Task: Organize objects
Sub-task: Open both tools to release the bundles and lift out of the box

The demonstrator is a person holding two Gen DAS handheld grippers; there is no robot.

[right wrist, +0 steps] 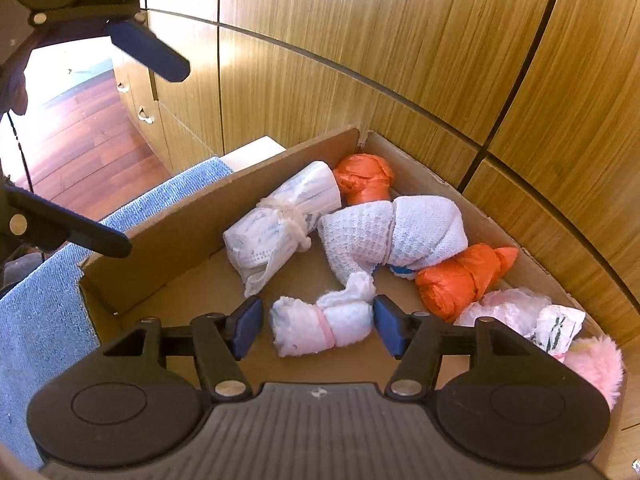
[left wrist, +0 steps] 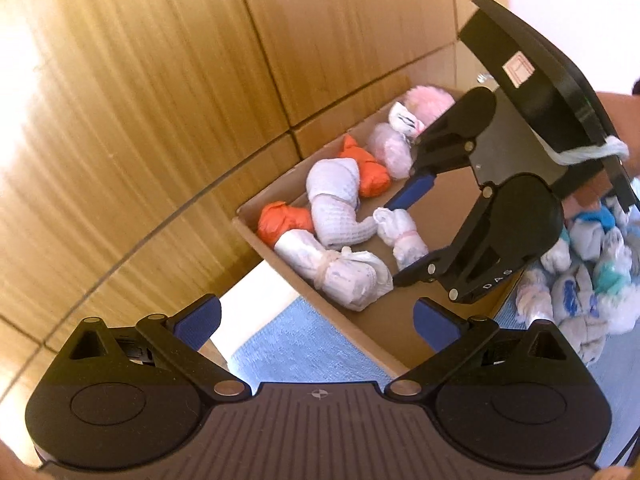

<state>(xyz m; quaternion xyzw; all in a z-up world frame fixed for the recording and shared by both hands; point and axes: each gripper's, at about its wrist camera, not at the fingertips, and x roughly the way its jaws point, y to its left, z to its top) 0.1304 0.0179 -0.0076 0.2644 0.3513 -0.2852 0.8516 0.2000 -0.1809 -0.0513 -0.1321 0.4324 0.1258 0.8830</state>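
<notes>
Each hand-held gripper (right wrist: 318,330) is black, ribbed; blue pads (right wrist: 245,326); silver screws

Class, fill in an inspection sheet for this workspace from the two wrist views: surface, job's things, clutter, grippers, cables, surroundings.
Surface: blue towel covering the table, under the cardboard box.
Job's things: rolled bundles in the box: white bundle with pink band between the right jaws, waffle cloth roll, tied white roll, two orange bags, pink fluffy item.
Clutter: pile of unsorted bundles on the towel outside the box.
Grippers: left gripper open, empty, held over the box edge; right gripper open, pads beside the banded bundle without pressing.
Cables: thin dark cord at the left edge of the right view.
Surroundings: wood wall panels, drawers, wooden floor.
</notes>
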